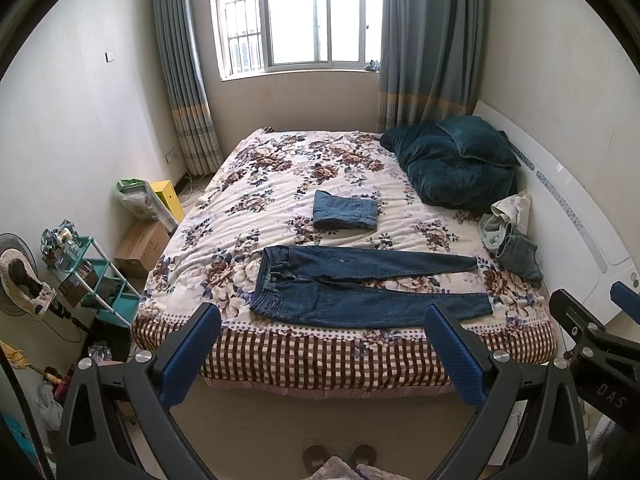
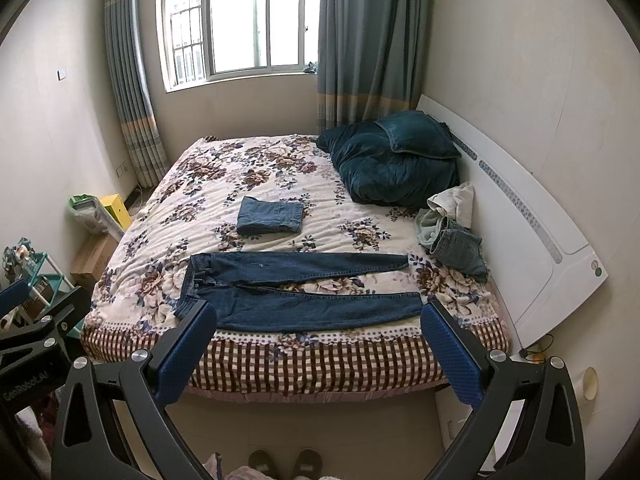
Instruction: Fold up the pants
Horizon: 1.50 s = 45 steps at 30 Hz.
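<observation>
Dark blue jeans (image 1: 360, 284) (image 2: 296, 284) lie spread flat across the near part of the bed, waistband to the left, both legs stretched to the right. Behind them rests a folded pair of lighter jeans (image 1: 345, 210) (image 2: 269, 215). My left gripper (image 1: 322, 320) hangs open in front of the bed's near edge, above the floor and clear of the jeans. My right gripper (image 2: 318, 320) stands open in the same way, nothing between its fingers. The right gripper's body (image 1: 600, 332) shows at the right edge of the left wrist view, and the left gripper's body (image 2: 32, 320) at the left edge of the right wrist view.
The bed (image 1: 320, 356) carries a floral blanket with a checked border. Teal pillows (image 1: 456, 160) and a heap of crumpled clothes (image 1: 508, 236) lie by the white headboard (image 1: 568, 200). A shelf rack (image 1: 96, 284), box and bags fill the left floor. Slippered feet (image 2: 284, 462) stand below.
</observation>
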### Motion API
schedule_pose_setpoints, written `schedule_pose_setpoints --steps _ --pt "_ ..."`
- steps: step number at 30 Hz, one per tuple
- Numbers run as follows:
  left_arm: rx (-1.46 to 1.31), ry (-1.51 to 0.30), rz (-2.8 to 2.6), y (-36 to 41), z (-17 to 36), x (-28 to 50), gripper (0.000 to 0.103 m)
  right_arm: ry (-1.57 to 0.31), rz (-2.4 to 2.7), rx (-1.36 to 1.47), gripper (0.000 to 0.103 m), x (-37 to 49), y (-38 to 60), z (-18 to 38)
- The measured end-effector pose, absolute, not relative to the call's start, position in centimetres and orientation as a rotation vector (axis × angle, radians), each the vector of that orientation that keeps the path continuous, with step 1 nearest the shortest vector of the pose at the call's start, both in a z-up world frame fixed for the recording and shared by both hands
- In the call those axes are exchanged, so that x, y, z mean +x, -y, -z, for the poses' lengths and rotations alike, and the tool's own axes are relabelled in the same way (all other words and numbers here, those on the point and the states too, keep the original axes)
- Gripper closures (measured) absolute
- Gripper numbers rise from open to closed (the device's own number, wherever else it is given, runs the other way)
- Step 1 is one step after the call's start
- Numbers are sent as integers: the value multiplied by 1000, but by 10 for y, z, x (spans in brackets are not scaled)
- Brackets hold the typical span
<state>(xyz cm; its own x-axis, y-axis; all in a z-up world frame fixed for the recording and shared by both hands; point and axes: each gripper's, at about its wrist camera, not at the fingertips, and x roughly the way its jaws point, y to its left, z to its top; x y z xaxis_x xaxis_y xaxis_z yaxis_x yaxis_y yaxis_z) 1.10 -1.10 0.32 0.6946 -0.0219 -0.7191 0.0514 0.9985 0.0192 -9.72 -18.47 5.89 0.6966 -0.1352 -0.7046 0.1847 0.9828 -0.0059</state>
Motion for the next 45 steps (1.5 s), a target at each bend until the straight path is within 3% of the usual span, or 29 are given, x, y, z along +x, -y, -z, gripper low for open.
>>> schedule_pose_setpoints --steps 33,45 --pt "27 -802 30 11 -6 14 0 -792 169 78 0 -94 197 -60" --pt "18 -811 -69 39 41 57 0 -813 172 153 0 -37 248 1"
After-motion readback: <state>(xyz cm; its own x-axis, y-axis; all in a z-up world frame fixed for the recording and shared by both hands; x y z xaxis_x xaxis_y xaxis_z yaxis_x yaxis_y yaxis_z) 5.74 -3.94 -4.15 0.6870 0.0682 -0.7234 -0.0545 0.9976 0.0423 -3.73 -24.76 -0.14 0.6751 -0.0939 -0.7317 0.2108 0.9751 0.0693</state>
